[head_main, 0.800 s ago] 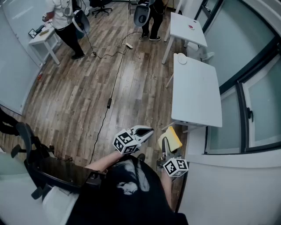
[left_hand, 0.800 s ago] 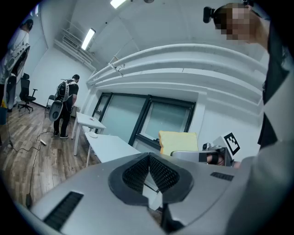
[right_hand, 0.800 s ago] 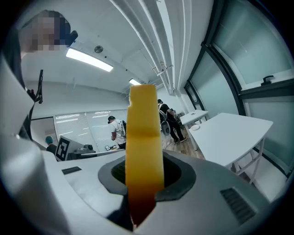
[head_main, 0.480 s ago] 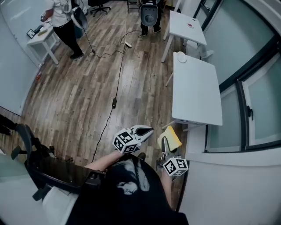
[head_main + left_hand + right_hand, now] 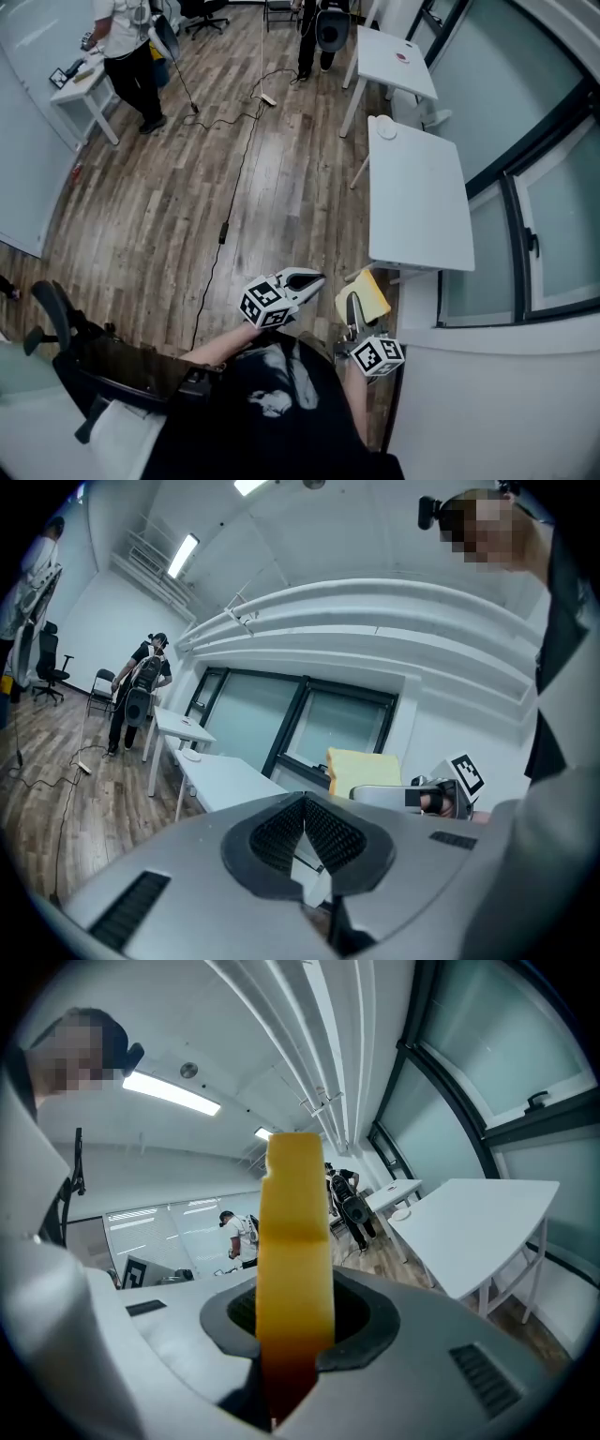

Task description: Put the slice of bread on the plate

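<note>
The slice of bread (image 5: 295,1241) stands on edge between the jaws of the right claw (image 5: 353,302), pinched by its lower part, with most of its yellow body sticking up and forward past the tips. It looks light and soft, perhaps spongy, so I judge it would squash rather than slip; a hold low on the two flat faces, as here, seems sound, though too hard a squeeze could bend or dent it. The jaws stand narrow, closed on the slice's faces. This claw is held close in front of the person's body, pointing nearly level and a little downward, its marker cube nearest the chest. The left claw (image 5: 314,278), just beside it, points much the same way with its jaws pressed together and nothing in them. The plate (image 5: 386,127) lies well ahead of both claws, at the far end of the nearer white table (image 5: 417,202), so most of the carry looks yet to be done
</note>
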`<state>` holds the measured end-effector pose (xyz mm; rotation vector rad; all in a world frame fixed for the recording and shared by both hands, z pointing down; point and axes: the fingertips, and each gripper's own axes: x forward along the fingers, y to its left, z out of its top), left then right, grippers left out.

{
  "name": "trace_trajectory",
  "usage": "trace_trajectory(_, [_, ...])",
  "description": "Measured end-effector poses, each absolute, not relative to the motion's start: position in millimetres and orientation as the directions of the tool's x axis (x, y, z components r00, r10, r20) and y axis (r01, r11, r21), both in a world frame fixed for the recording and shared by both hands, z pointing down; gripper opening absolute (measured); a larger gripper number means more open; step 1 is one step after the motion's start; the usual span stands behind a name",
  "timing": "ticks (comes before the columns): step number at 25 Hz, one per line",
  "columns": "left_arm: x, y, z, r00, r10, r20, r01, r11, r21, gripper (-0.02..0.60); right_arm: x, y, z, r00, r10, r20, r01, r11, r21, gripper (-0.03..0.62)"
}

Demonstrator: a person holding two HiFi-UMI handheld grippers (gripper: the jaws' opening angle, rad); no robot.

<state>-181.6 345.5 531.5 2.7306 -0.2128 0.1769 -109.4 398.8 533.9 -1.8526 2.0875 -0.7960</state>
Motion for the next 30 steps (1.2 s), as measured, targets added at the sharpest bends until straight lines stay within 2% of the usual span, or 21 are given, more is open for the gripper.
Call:
trace_trajectory(11, [-172,289,558,0.969,-0.157,0.19,-0.223,-0.889,0.401,0.005,-99,352,565,-0.176,-0.946,0.273,-0.851,0.007,-0.525,0.101])
trace_trajectory(21, [-84,208,556,0.963,-0.172,0.208,-0.241,-0.896,0.373,0.005,-3,268,560,-0.159,-0.952,0.261,-0.859,0.003,-0.511,0.101])
trace_trajectory(30, [-22,158,558,0.953,-0.186,0.238,-0.265,-0.894,0.362,0.005,51,206,568,-0.232,-0.936,0.264,-0.842,0.058,-0.536,0.101])
